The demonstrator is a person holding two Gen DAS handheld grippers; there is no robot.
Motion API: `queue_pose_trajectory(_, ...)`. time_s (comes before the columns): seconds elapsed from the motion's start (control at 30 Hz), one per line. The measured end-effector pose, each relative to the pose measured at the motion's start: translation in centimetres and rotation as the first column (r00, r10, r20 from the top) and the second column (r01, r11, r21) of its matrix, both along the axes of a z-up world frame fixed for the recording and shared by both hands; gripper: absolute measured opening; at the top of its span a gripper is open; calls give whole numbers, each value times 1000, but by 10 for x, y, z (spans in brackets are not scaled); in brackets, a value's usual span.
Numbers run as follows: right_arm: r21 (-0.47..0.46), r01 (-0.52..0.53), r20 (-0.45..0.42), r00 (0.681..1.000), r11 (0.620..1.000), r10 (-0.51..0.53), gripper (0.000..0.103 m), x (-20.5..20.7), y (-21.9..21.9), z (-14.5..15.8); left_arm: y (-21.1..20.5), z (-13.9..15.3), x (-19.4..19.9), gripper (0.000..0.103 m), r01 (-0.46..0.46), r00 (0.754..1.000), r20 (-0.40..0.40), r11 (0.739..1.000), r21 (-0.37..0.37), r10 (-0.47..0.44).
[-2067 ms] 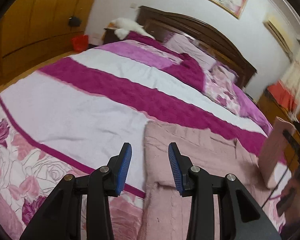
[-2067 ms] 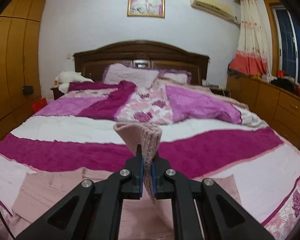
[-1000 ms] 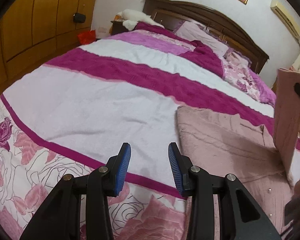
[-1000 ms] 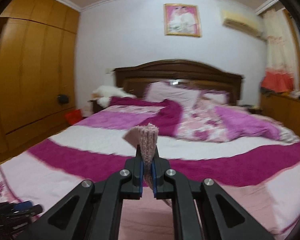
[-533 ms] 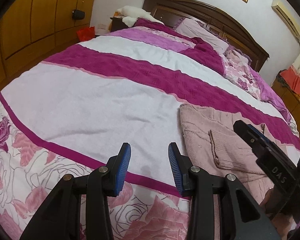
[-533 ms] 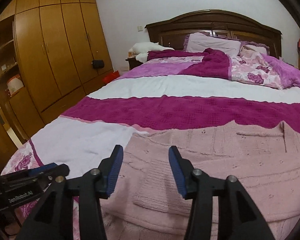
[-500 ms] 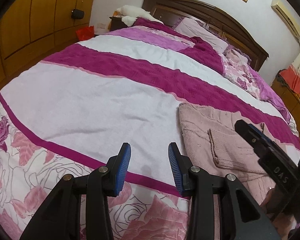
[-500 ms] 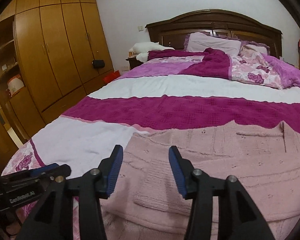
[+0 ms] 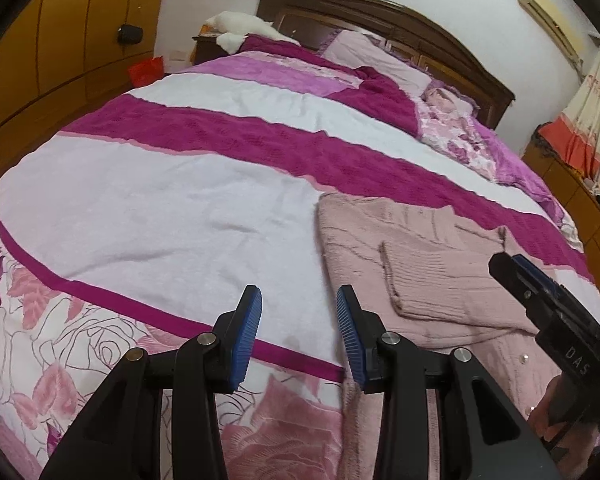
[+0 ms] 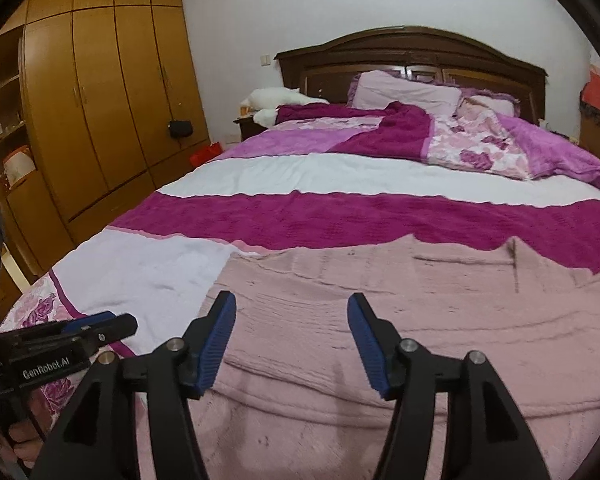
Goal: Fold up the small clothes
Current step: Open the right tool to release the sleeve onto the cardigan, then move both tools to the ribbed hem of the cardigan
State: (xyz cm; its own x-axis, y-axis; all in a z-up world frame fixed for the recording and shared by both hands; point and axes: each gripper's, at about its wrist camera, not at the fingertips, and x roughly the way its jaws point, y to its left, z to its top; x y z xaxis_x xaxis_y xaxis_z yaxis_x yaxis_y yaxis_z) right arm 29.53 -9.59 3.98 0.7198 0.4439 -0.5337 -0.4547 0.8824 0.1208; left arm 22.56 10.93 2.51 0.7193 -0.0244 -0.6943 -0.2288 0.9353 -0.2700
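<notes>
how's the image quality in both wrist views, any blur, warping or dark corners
Left wrist view: strong fisheye bend, the dark wooden headboard arches, corners go black, the open left gripper is sharp. Right wrist view: same black corners, the tall brown wooden wardrobe bows; the pink knitted cardigan looks soft and smeared beyond the open right gripper, which casts only a faint shadow.

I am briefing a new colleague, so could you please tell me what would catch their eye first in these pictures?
The pink sweater lies flat near the foot of the bed, one sleeve folded across it. The open right claw hovers over the sweater; the open left claw hangs over the white blanket stripe beside it.
</notes>
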Motion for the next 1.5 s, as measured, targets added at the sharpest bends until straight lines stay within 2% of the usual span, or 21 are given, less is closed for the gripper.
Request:
queue_pose_trajectory(0.17, -21, 36, 27, 999, 999, -35, 62, -25, -28, 11, -10, 2, -11, 15, 28, 1000, 3, 1000, 7, -28)
queue_pose_trajectory(0.27, -15, 53, 32, 998, 998, -53, 70, -49, -57, 17, -13, 2, -30, 15, 33, 999, 14, 999, 3, -33)
queue_pose_trajectory(0.33, -37, 79, 44, 996, 996, -78, 73, -72, -83, 18, -10, 1, -42, 17, 26, 1000, 10, 999, -30, -26)
queue_pose_trajectory(0.47, -43, 150, 44, 988, 988, -148, 75, -119, -147, 17, -1, -8, -66, 22, 5, 1000, 7, 989, -149, -4)
queue_pose_trajectory(0.57, -23, 186, 10, 983, 982, -186, 78, -147, -196, 12, -4, -16, -82, 22, 37, 999, -7, 984, -173, -38)
queue_pose_trajectory(0.67, 3, 230, -55, 972, 973, -229, 79, -172, -246, 3, -15, -19, -100, 22, 85, 996, -22, 991, -108, -87)
queue_pose_trajectory(0.8, 112, 309, -146, 945, 944, -292, 79, -200, -311, -17, -13, -26, -120, 26, 105, 993, -30, 980, -168, -112)
queue_pose_trajectory(0.9, 211, 330, -211, 934, 920, -287, 79, -212, -342, -37, -9, -36, -132, 27, 84, 994, -56, 977, -196, -96)
queue_pose_trajectory(0.97, 244, 339, -268, 924, 909, -272, 79, -214, -353, -50, -7, -43, -138, 29, 75, 994, -66, 971, -227, -92)
queue_pose_trajectory(1.07, 239, 345, -327, 909, 907, -260, 79, -214, -355, -71, -5, -53, -145, 34, 78, 994, -54, 960, -269, -96)
queue_pose_trajectory(1.2, 199, 302, -309, 922, 932, -232, 80, -220, -348, -75, -6, -55, -154, 35, 97, 993, -33, 957, -272, -110)
queue_pose_trajectory(1.27, 195, 288, -309, 925, 938, -219, 81, -221, -343, -77, -12, -55, -159, 36, 96, 993, -37, 966, -239, -108)
queue_pose_trajectory(1.33, 222, 270, -316, 929, 937, -193, 83, -224, -339, -79, -21, -53, -164, 36, 106, 992, -45, 976, -188, -116)
queue_pose_trajectory(1.37, 244, 259, -323, 930, 935, -173, 83, -226, -338, -80, -24, -51, -167, 36, 111, 991, -50, 976, -186, -122)
queue_pose_trajectory(1.5, 318, 223, -341, 934, 921, -109, 83, -235, -340, -85, -32, -52, -182, 37, 208, 975, -23, 948, -242, -220)
